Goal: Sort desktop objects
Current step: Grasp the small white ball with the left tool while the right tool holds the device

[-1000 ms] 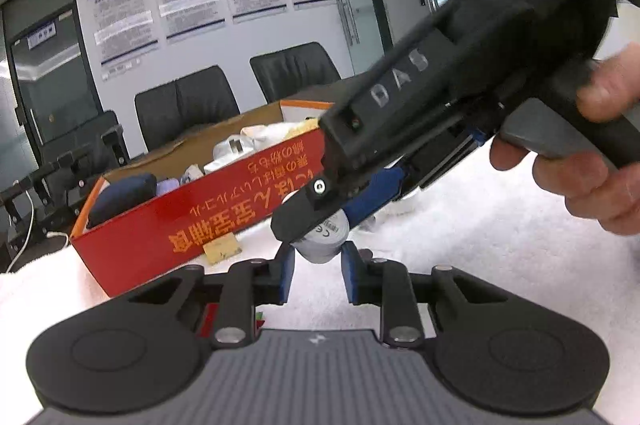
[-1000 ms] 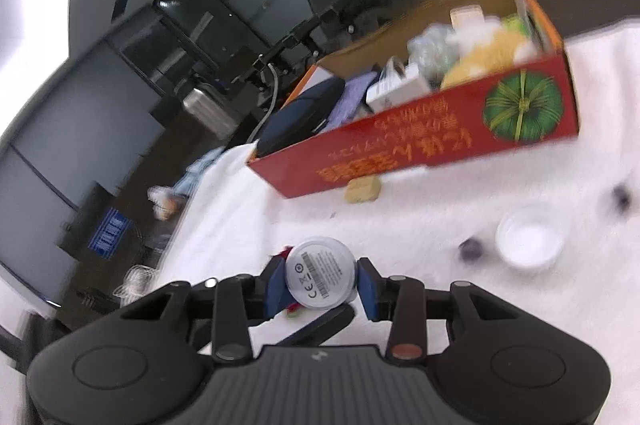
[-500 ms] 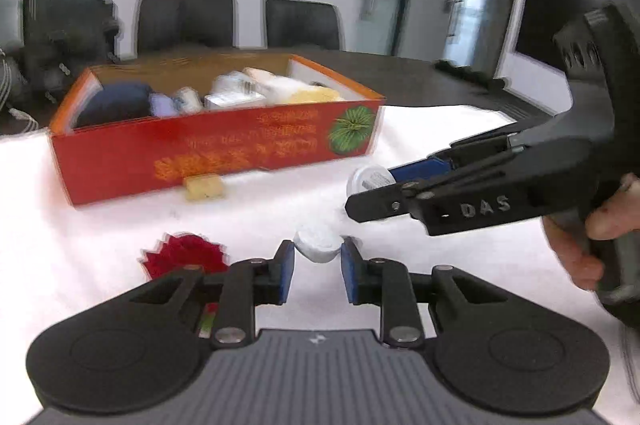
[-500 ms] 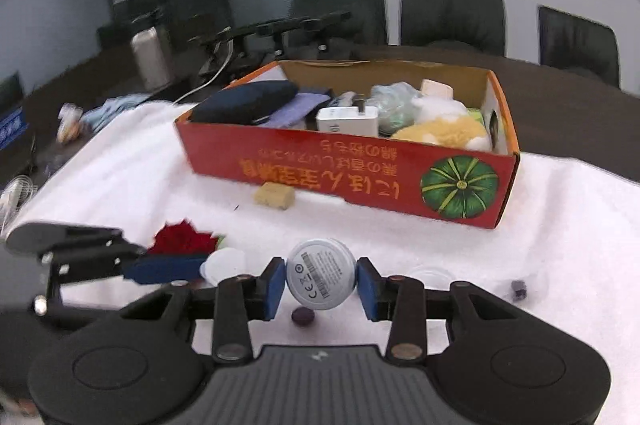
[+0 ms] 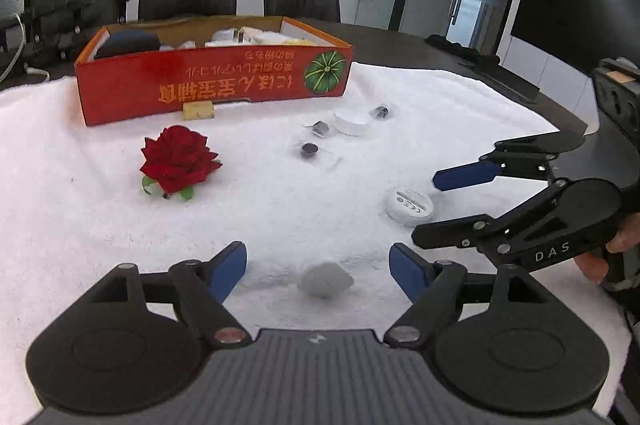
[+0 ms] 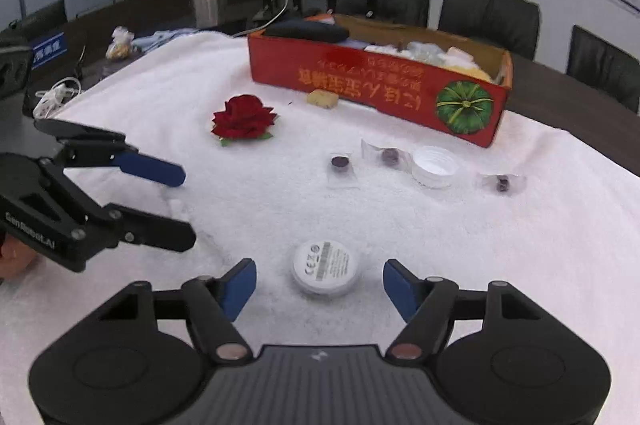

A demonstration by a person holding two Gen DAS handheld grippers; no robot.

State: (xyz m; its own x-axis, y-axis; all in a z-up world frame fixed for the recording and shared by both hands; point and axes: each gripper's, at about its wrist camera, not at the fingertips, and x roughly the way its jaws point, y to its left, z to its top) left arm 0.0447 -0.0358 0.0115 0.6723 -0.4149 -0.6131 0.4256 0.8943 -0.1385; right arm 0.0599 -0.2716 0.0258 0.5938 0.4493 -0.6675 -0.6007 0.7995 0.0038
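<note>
**Two white pieces released on the towel**

A round white disc (image 6: pixel 325 273) with a printed label is seen lying flat on the white towel (image 6: pixel 520 245), between the blue pads of the right gripper (image 6: pixel 319 285) but not touched by them. The jaws of this gripper have just been opening and now stand wide apart. A small white cap (image 5: pixel 325 280) is seen lying on the towel between the pads of the left gripper (image 5: pixel 318 271), also free of them; its jaws have just been opening as well and are spread wide.

Further out, a red rose (image 5: pixel 179 161) is placed on the towel to the left. An open white lid (image 6: pixel 435 166) is found near three small dark pieces in clear wrappers (image 6: pixel 340 163). Behind them a red cardboard box (image 5: pixel 224 89), filled with mixed things, is set, and a small yellow block (image 5: pixel 199 111) is lying just in front of its wall. Part of a hand (image 5: pixel 608 253) is seen on the right gripper's handle.
</note>
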